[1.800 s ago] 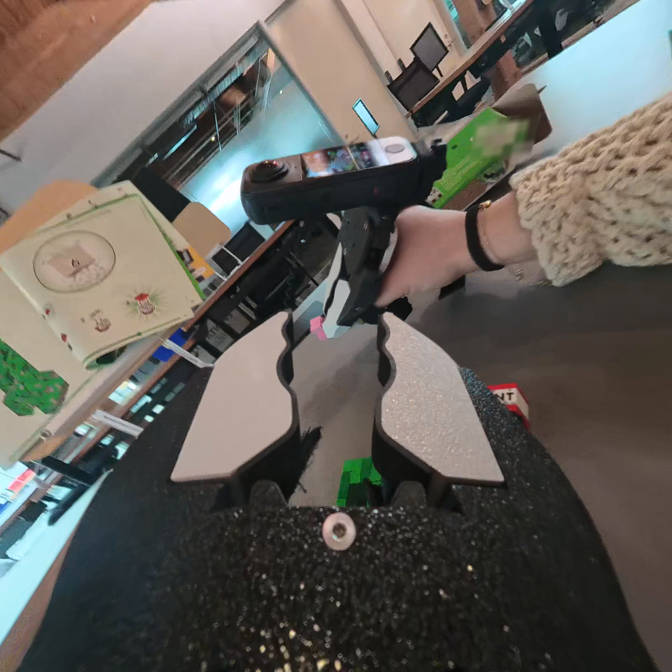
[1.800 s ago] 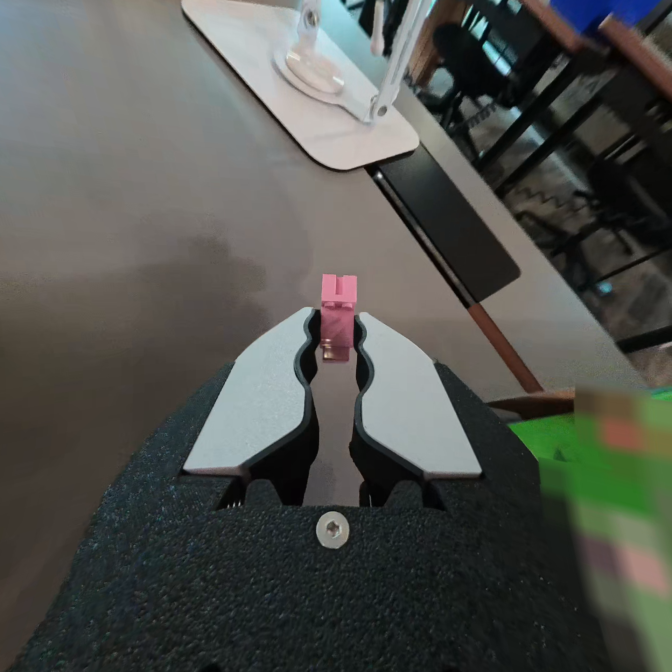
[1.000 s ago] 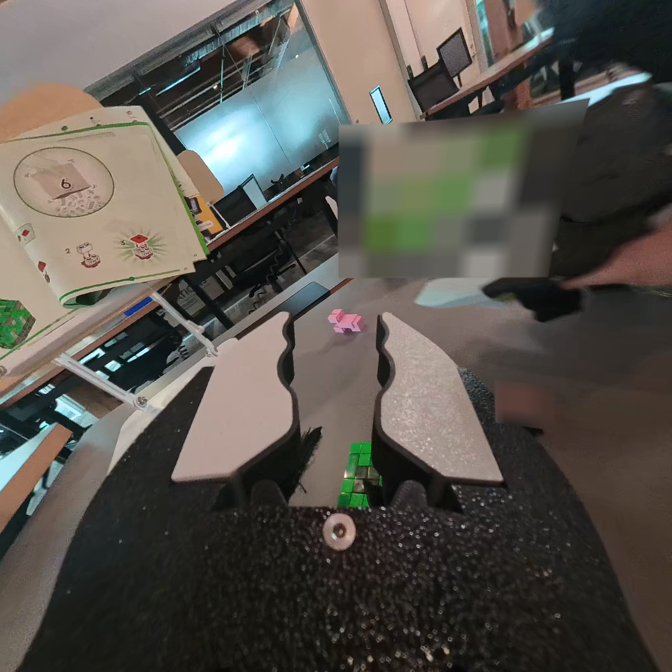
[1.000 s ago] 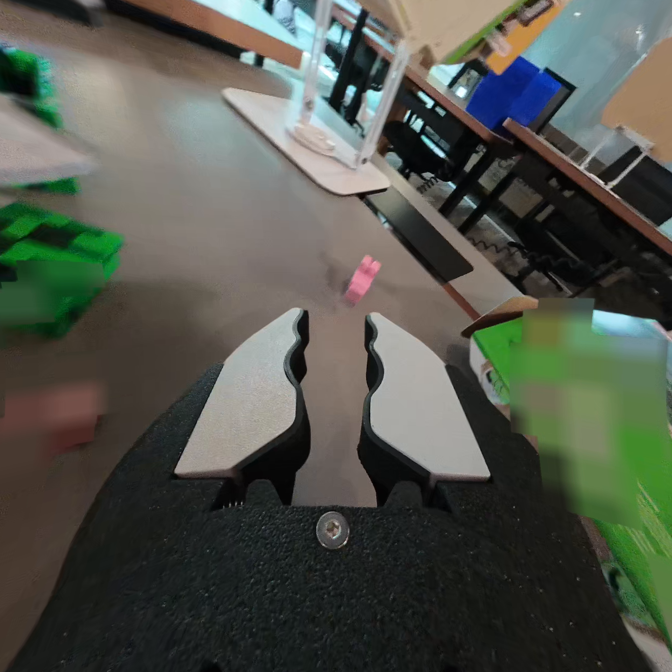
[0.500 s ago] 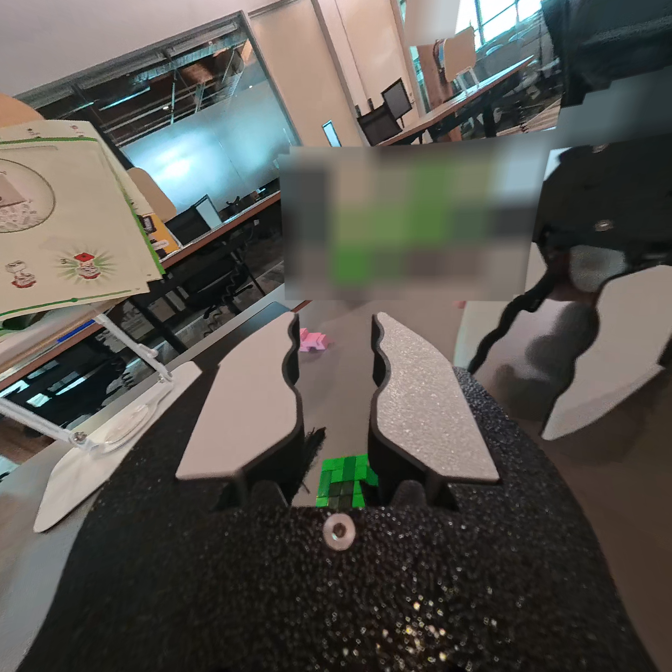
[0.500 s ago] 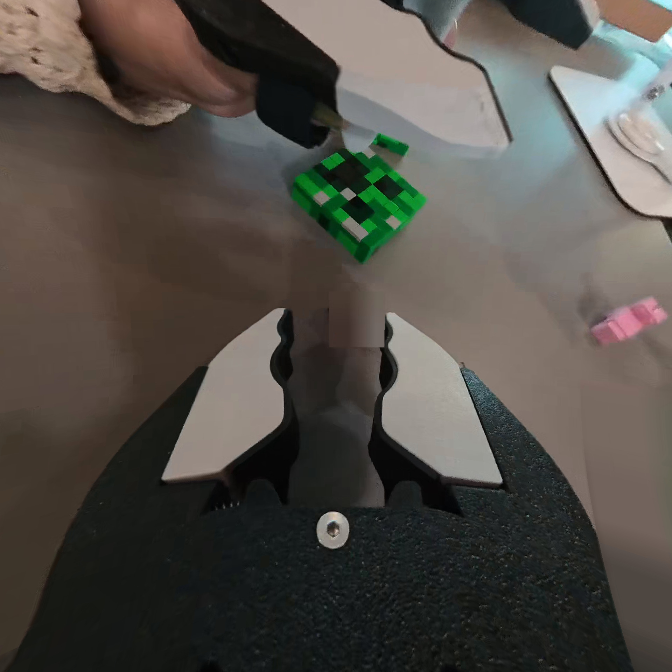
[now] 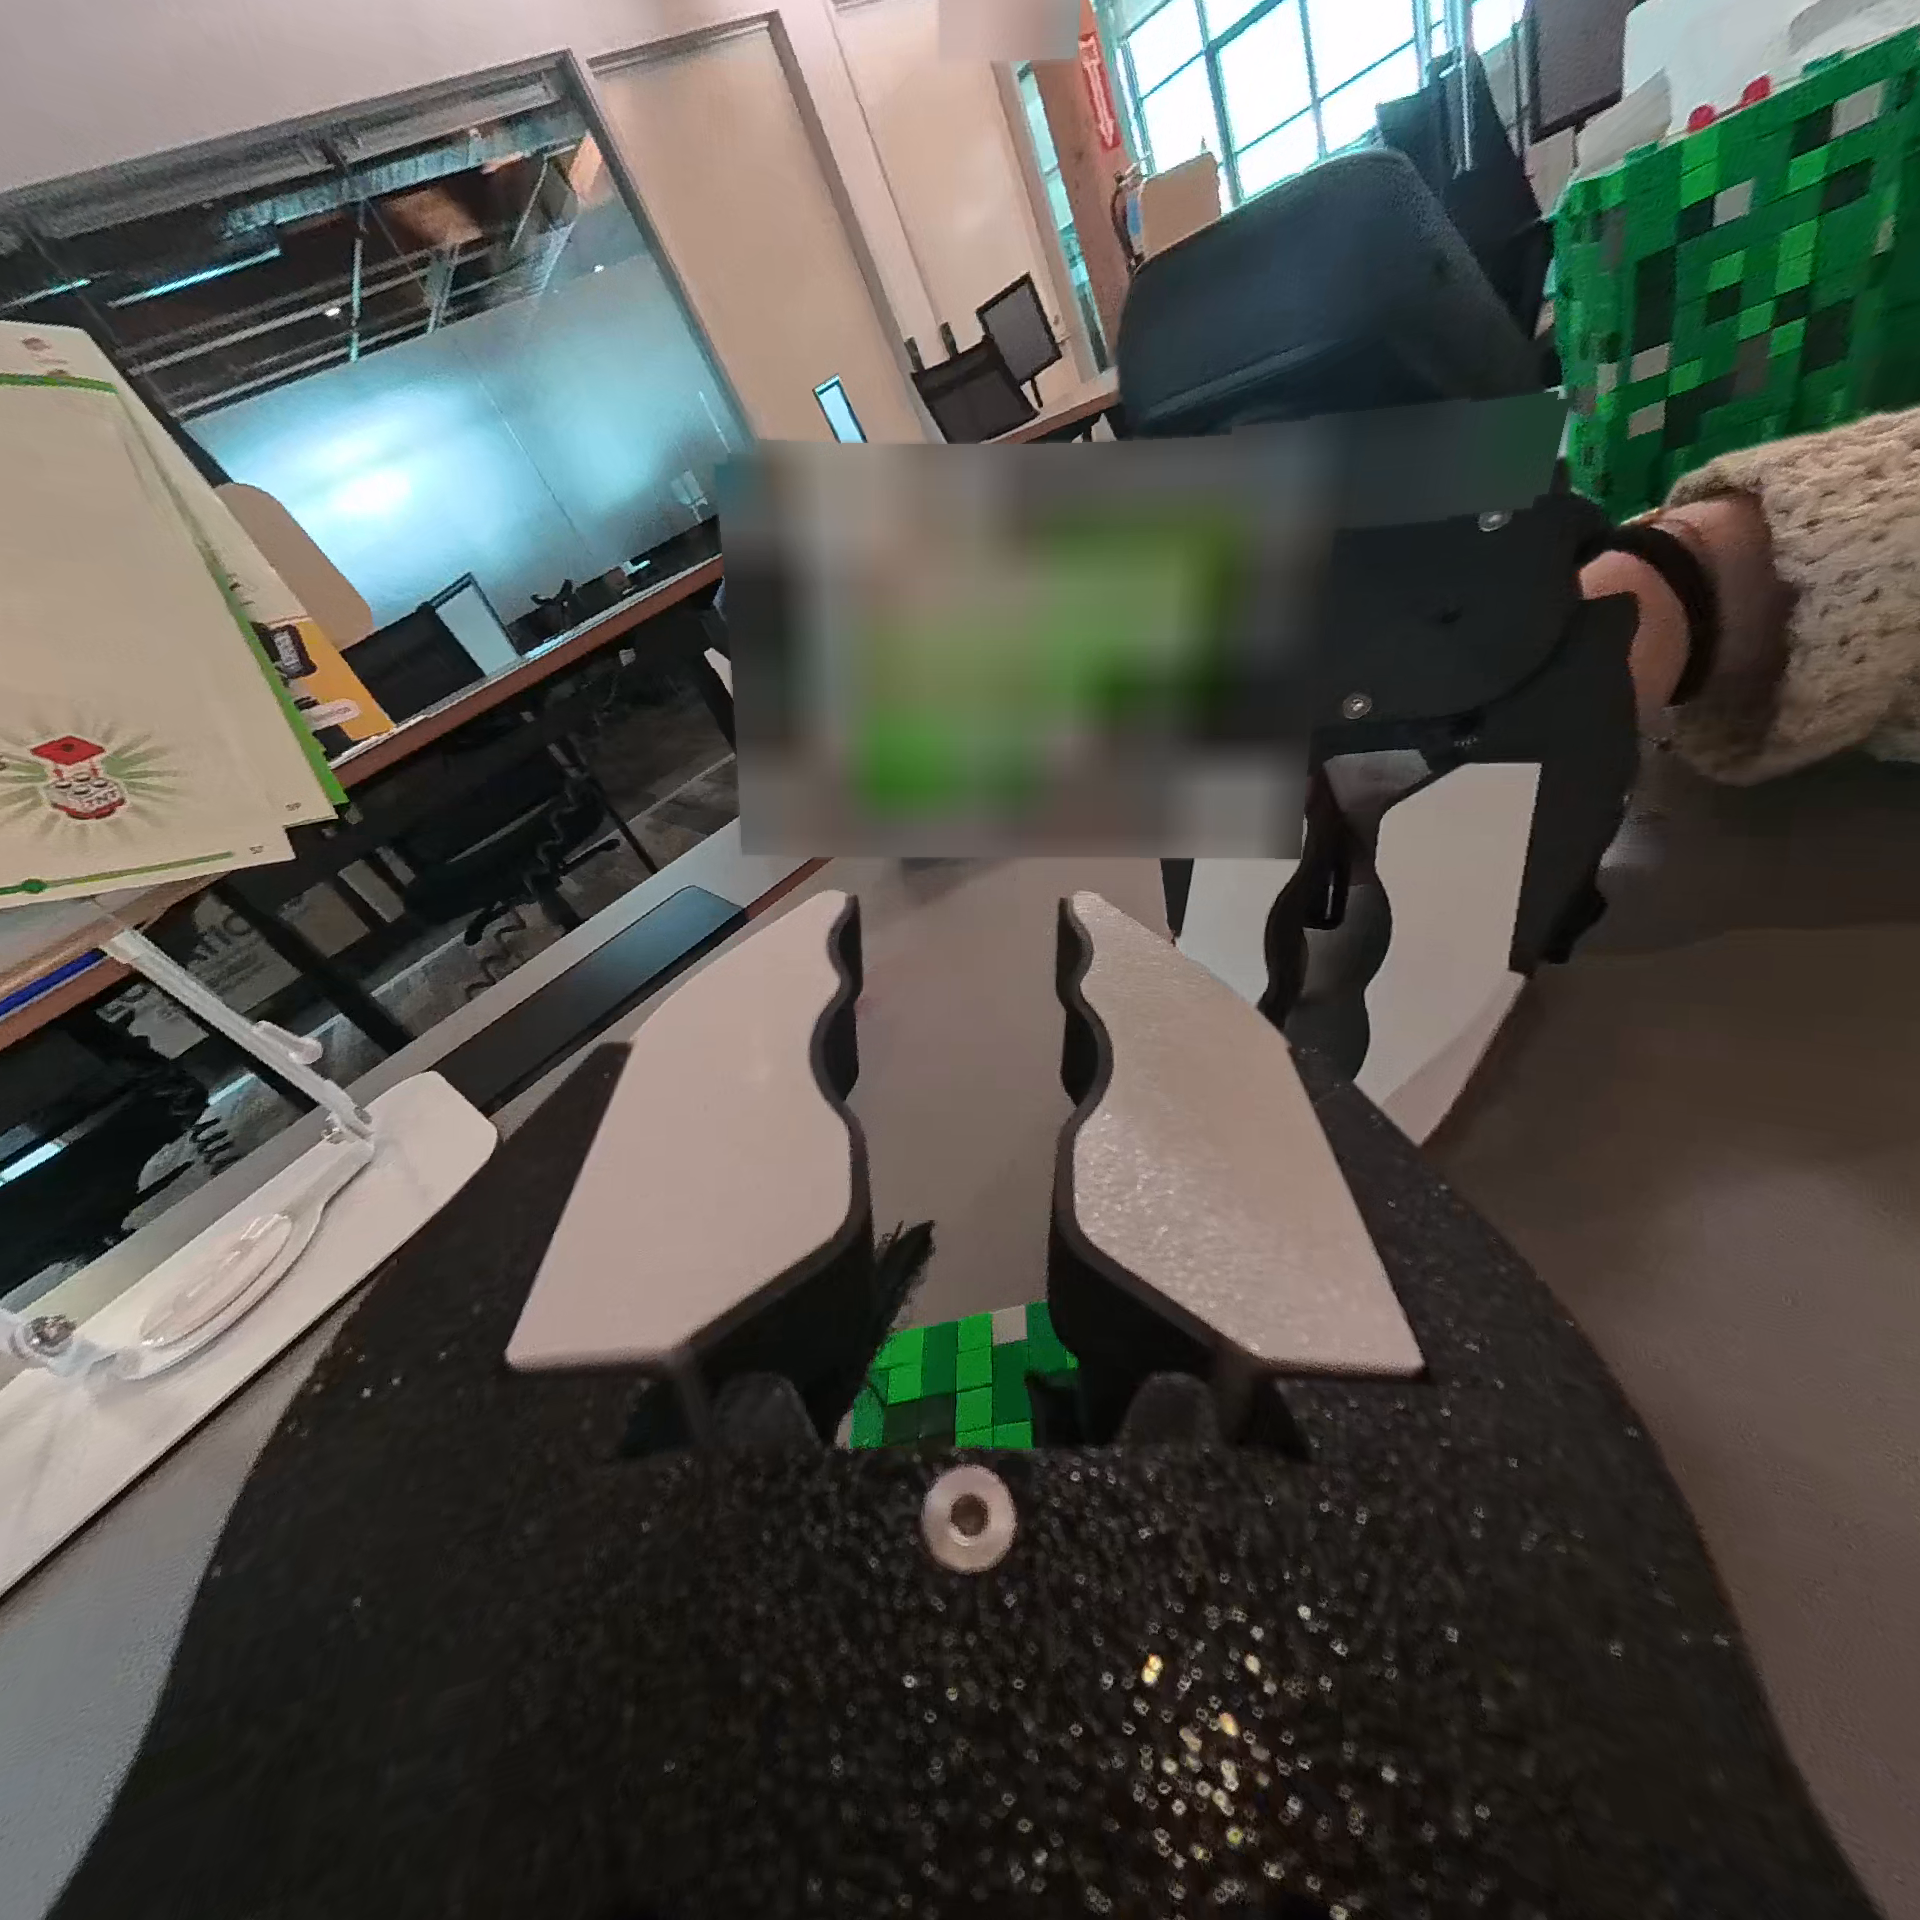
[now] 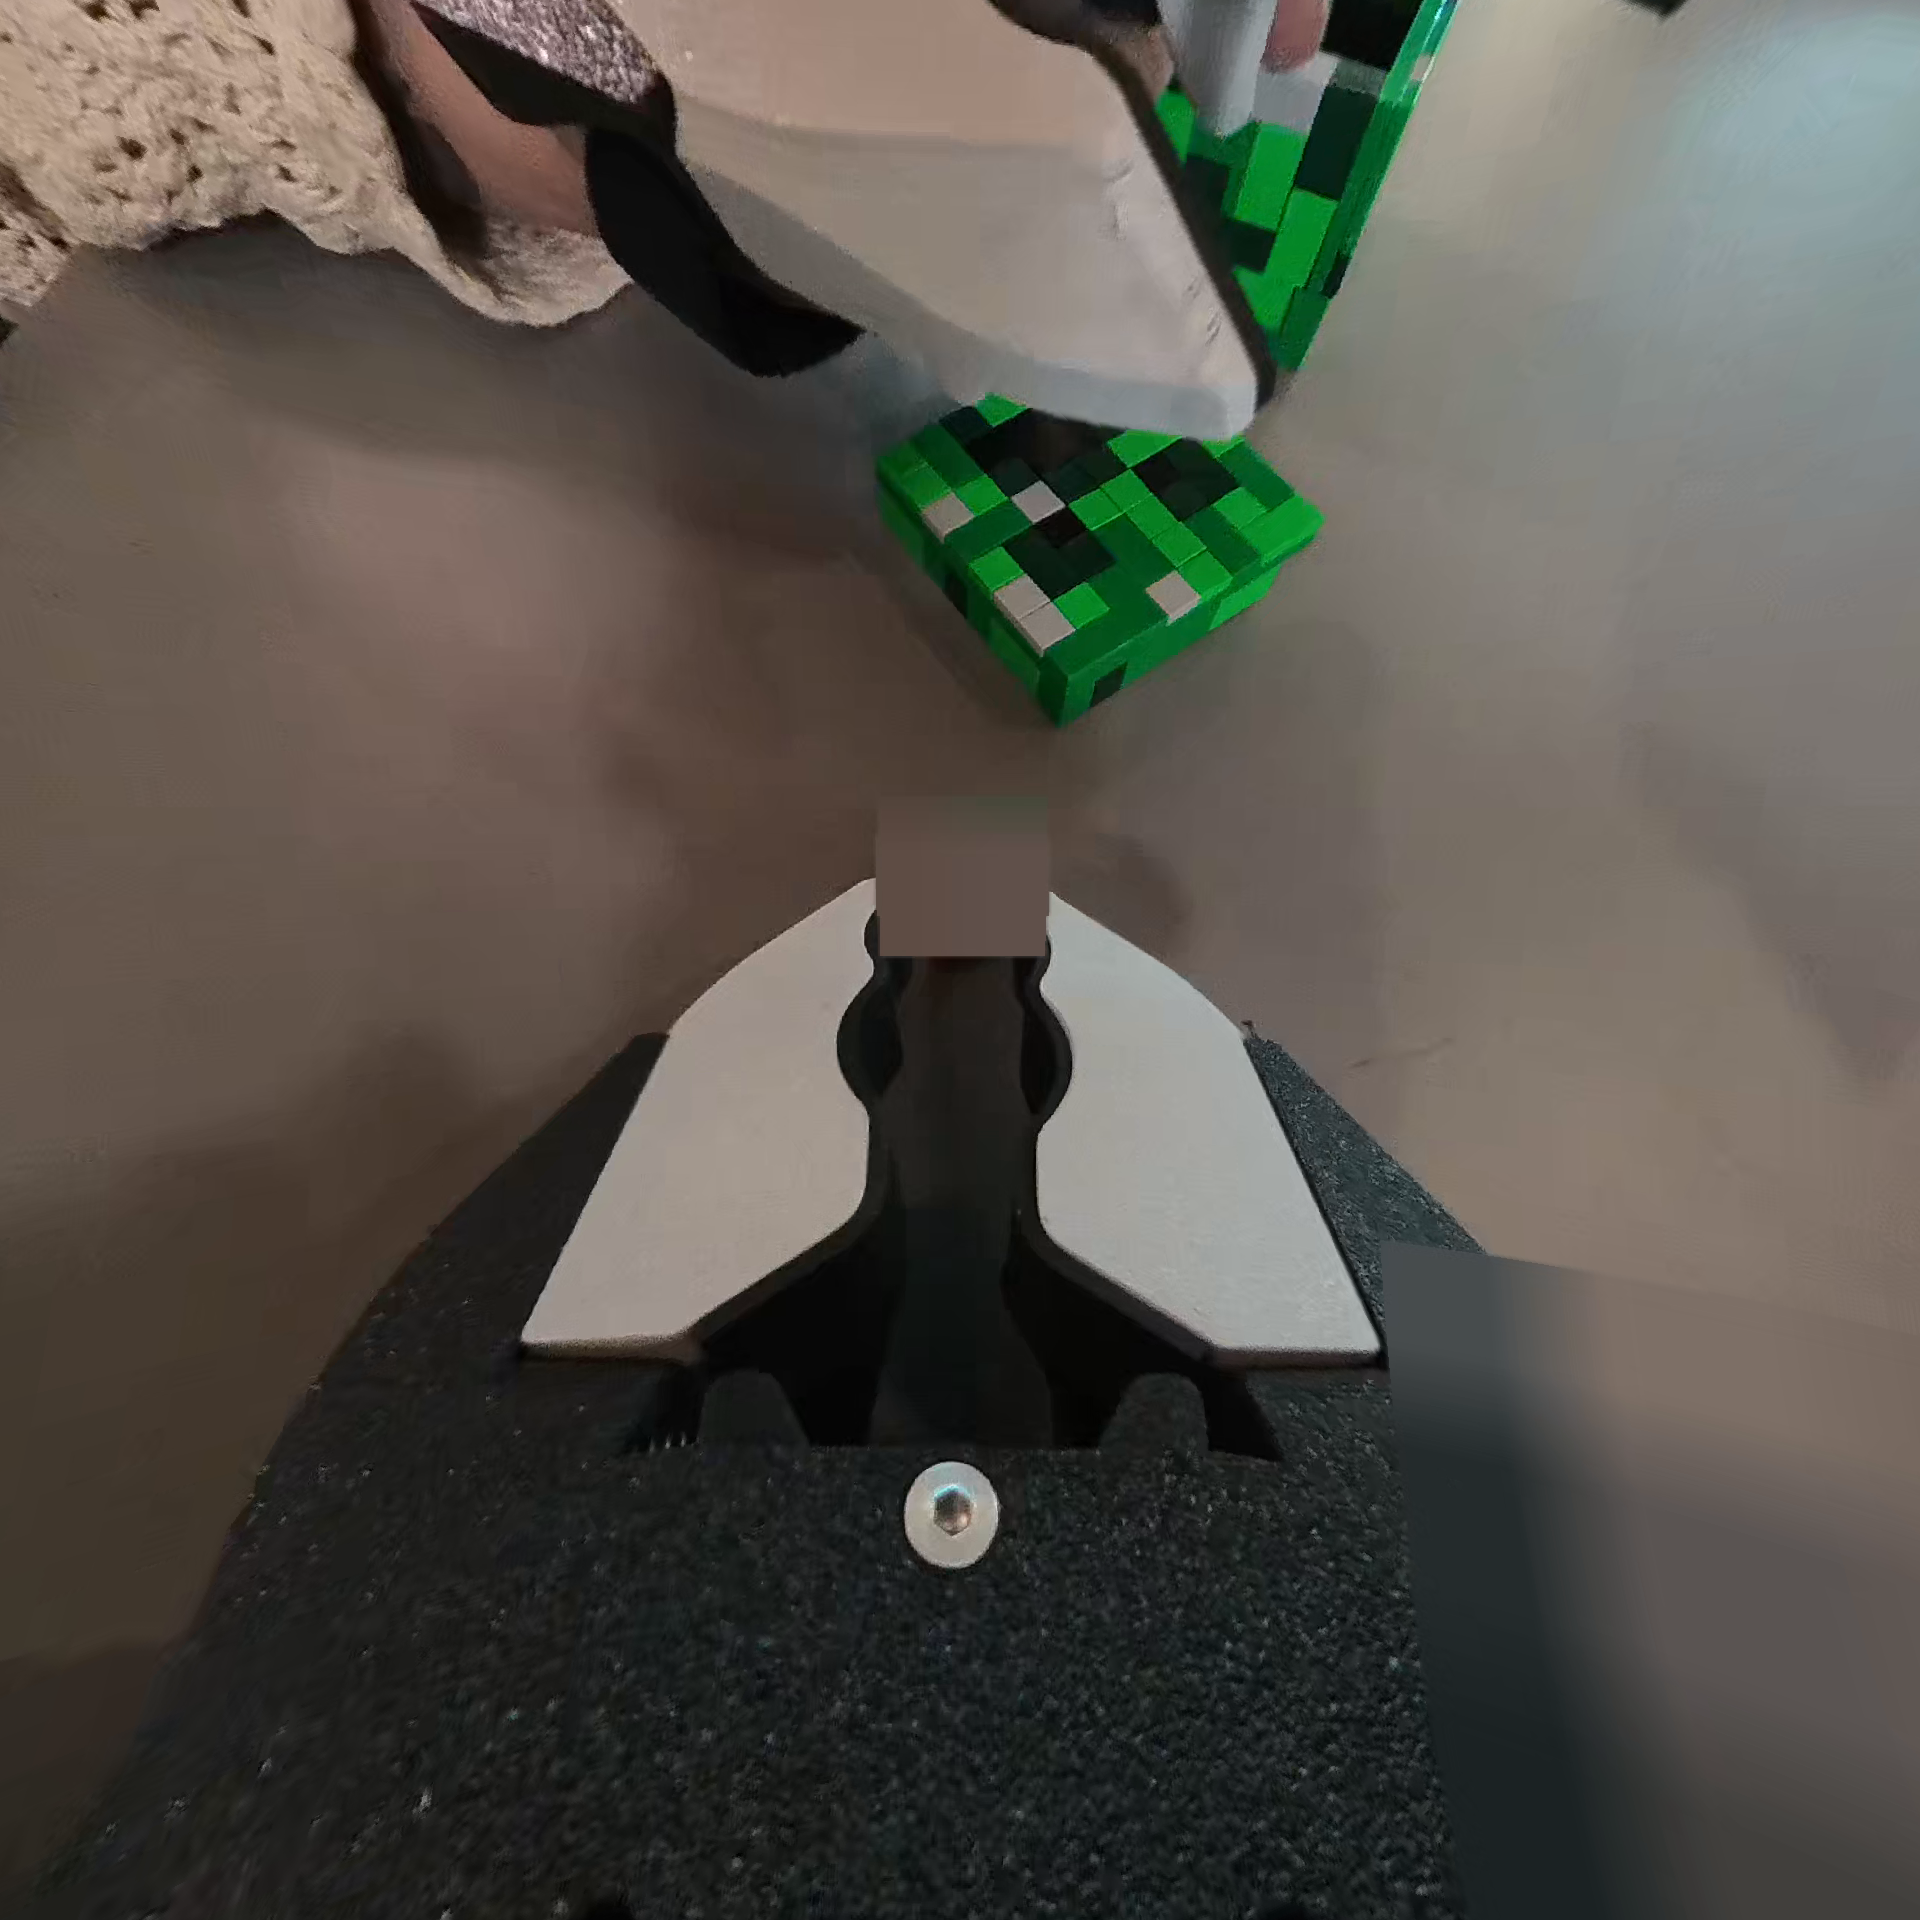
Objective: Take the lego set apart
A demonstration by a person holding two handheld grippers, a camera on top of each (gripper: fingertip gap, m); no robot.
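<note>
Gray tabletop (image 8: 312, 644) underneath; green block slab (image 8: 1101, 561) lying flat on it. Best to pin the slab before prying (judging only). Left tongs (image 7: 961, 961) apart, empty, angled low over the slab's edge. Right tongs (image 8: 961, 935) narrowed; mosaic hides any hold, cannot tell.

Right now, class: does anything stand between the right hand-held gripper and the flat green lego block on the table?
Nothing visible does. Bare table lies between the right hand-held gripper and the flat green lego block; the left hand-held gripper overhangs only the block's far edge.
</note>
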